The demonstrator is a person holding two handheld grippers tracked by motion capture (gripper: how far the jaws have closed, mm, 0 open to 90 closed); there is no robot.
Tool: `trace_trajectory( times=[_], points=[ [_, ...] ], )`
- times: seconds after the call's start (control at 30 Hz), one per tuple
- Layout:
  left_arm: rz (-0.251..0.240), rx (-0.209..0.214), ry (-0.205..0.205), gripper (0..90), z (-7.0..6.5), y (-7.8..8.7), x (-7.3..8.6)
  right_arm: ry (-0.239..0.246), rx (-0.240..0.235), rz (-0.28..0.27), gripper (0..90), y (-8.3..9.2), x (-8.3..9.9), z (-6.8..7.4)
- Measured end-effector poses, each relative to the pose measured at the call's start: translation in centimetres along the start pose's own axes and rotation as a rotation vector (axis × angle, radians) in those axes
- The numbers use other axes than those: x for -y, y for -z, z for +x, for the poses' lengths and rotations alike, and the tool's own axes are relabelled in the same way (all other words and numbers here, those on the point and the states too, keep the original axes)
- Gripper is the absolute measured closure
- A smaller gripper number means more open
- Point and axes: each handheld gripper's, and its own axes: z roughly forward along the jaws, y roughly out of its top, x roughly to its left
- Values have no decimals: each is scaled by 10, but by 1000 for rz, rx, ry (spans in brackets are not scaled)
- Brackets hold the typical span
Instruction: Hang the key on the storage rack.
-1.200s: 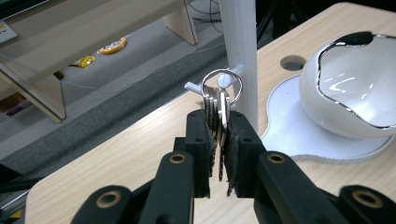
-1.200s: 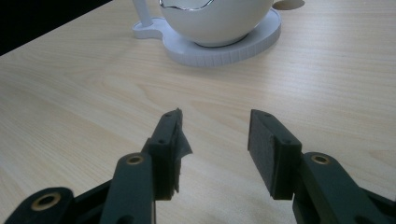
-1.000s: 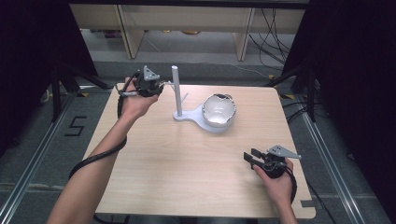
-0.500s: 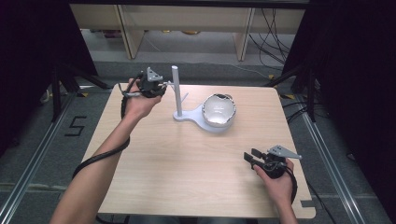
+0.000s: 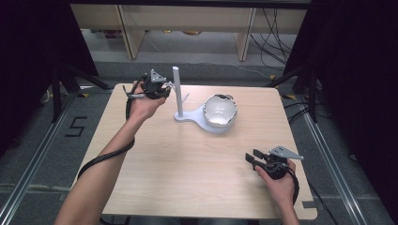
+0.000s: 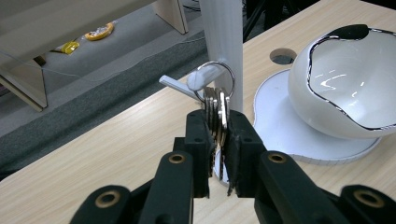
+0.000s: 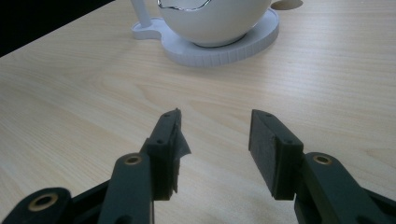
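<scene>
Keys (image 6: pixel 218 112) sit clamped between the jaws of your left gripper (image 6: pixel 217 140), gripped low on the blades, with the key ring (image 6: pixel 223 74) above the jaws already looped over the white peg (image 6: pixel 201 78) that juts from the upright post (image 6: pixel 223 42). Whether the ring rests fully on the peg or only on its rounded tip cannot be told from the left gripper view.

Judged step: hanging the bunch on the stand (image 5: pixel 187 116). Recommendations follow.

- Keep the jaws closed until the ring has travelled well along the peg toward the post, just ahead of the jaws. Releasing with the ring on the tip risks the bunch sliding off onto the table (image 5: pixel 187 159) below.
- Lower slightly so the ring takes the weight before you let go; the keys should hang slack between the pads.
- Open gently and draw straight back toward yourself. A sideways exit may catch the blades and swing them.
- The white bowl (image 6: pixel 345 79) stands on the stand's base to the right of the jaws, clear of the work. Avoid drifting that way.

Your right gripper (image 7: pixel 215 144) holds nothing, jaws parted wide, low over bare table, the bowl well ahead of it. It needs no action.
</scene>
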Motion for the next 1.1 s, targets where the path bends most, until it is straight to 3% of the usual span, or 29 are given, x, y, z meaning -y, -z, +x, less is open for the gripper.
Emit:
trace_trajectory(
  times=[0.03, 0.07, 0.1, 0.13, 0.27, 0.3, 0.33, 0.37, 0.4, 0.47, 0.7, 0.77, 0.87, 0.93, 1.03, 1.07, 1.1],
  points=[
    [19, 4, -21, 794, 1, 1, 0, -4, -2, 11, 549, 2, -1, 0],
    [19, 8, -15, 789, 0, 0, 0, -39, -10, 14, 548, 1, 0, 3],
    [3, 14, 4, 783, -3, -1, 1, -44, -11, 18, 548, 1, 0, 3],
    [14, 17, -16, 776, -3, 0, 1, -40, -8, 11, 547, 1, 0, 4],
    [4, 27, -24, 733, -6, 2, 6, 13, 14, 2, 549, 3, -1, 1],
    [-25, 27, -23, 715, -6, 2, 8, -29, -2, -5, 549, 3, -1, 4],
    [-23, 31, 11, 686, -8, 3, 11, -22, 5, -8, 548, 4, -1, 3],
    [-26, 41, 10, 665, -6, 5, 15, -30, 4, -4, 549, 5, -1, 4],
    [-29, 47, 26, 641, -6, 7, 19, 13, 10, -31, 548, 2, -1, -1],
    [-37, 45, 40, 599, -3, 12, 27, -16, 3, -21, 548, 5, -1, 0],
    [-77, 31, 114, 424, 6, 30, 54, -4, 20, -29, 534, 5, -1, -1],
    [-84, 32, 127, 406, 7, 36, 61, -9, 8, -36, 531, 4, 0, -1],
    [-117, 52, 177, 392, 7, 45, 74, 12, 22, -35, 524, 5, 0, -4],
    [-140, 68, 213, 383, 7, 52, 83, -30, 28, -24, 518, 7, 1, -1],
    [-160, 73, 235, 379, 7, 62, 96, -38, 48, -14, 514, 9, 3, -4],
    [-162, 73, 239, 377, 7, 66, 100, 5, 54, -19, 512, 9, 3, -8],
    [-168, 71, 243, 376, 7, 69, 105, -31, 52, -18, 510, 10, 3, -6]
  ],
)
